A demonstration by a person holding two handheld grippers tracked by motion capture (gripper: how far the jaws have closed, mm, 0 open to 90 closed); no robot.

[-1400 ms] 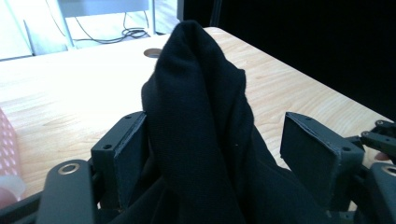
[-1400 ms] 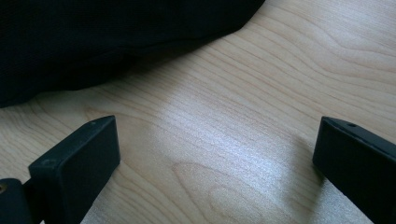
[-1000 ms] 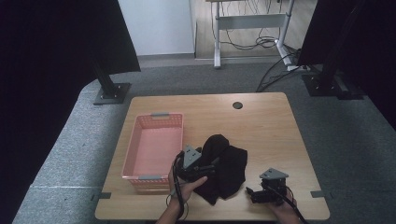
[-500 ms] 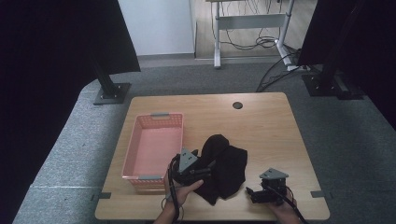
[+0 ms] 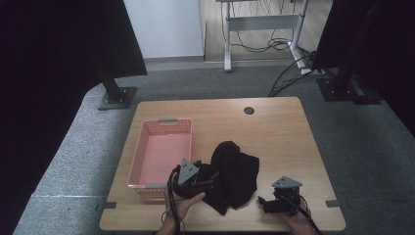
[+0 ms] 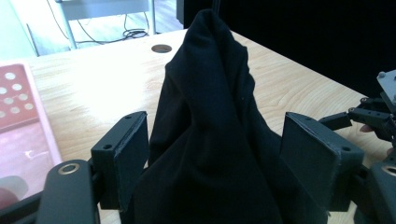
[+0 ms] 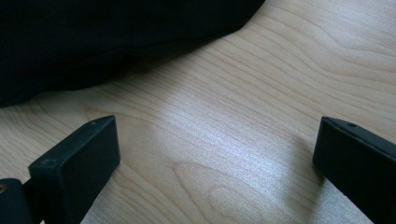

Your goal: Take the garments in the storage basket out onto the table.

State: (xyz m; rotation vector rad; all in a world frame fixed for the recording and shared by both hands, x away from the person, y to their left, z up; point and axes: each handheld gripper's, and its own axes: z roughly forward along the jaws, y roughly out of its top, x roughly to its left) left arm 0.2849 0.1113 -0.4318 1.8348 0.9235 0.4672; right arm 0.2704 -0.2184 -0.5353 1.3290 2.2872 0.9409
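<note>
Black cloth (image 5: 234,175) lay bunched on the table (image 5: 279,132), near the front edge, just right of the pink basket (image 5: 161,152). In the left gripper view it rose as a peaked heap (image 6: 210,116) between the jaws.

Left gripper (image 5: 201,182) sat at the cloth's left edge, jaws spread, cloth between them but not pinched; gaps showed on both sides of the fabric. Right gripper (image 5: 266,204) rested on bare wood near the cloth's lower right corner, jaws spread wide, nothing between them; the cloth edge (image 7: 116,42) lay just ahead of it.

Risks, as I judged them:
- Left jaws closing on the thick heap could catch only an outer fold. Lifted that way, the rest would unroll and drag on the table.
- A loose tail could snag on the basket's near rim (image 5: 147,186) if the cloth went over low, and tip or shove the basket; it looked light.
- Basket sat close to the table's left front edge, so a shove could slide it off.
- Right gripper was apart from the cloth; if it stayed idle the left one would carry the whole load from one corner.
- Black on black: jaw pads were hard to tell from fabric, so a bad grip might go unnoticed.

Basket: looked empty, perforated floor visible (image 6: 14,98). No other container on the table.
</note>
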